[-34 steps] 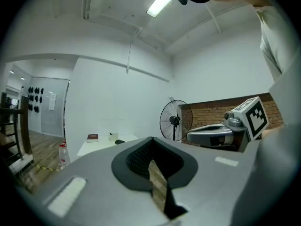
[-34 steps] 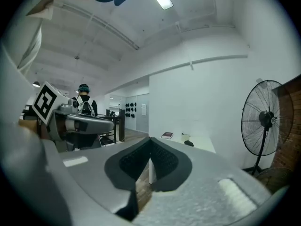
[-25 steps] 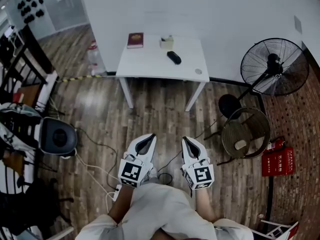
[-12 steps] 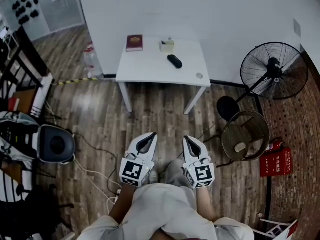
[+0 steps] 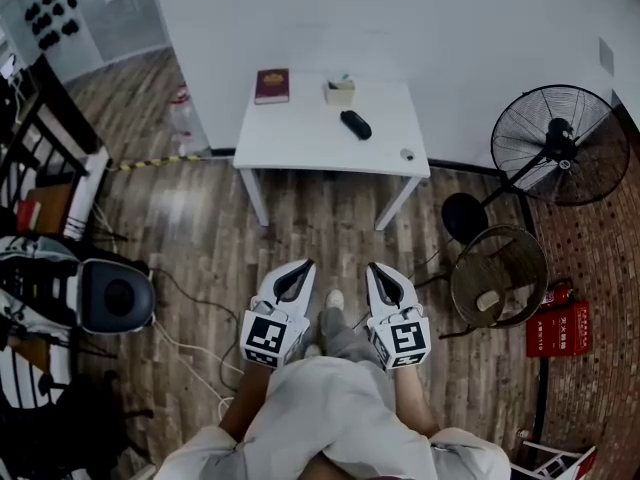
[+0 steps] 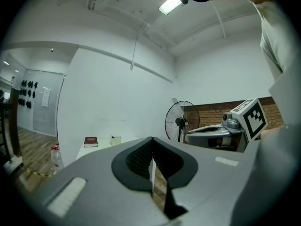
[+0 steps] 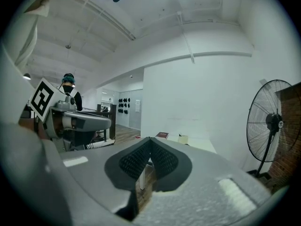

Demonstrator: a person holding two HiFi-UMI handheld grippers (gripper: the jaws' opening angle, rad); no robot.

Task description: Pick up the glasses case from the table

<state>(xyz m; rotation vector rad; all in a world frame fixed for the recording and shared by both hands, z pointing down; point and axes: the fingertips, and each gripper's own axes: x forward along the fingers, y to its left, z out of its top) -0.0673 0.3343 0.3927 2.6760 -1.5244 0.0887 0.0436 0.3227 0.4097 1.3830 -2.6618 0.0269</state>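
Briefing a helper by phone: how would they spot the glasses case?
Find the white table by the wall. Right of its centre lies the glasses case, near a small cream box. It alone is black and oblong; the book is dark red.

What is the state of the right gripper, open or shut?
Shut and empty: the right gripper shows its jaws meeting at the tips, nothing between them.

This looks like an office workroom. A white bench [image 5: 310, 133] stands against a plain white wall on a wood-plank floor [image 5: 300, 228], with a pedestal fan [image 5: 563, 148] to its right and a glass partition [image 5: 95, 23] to its left.
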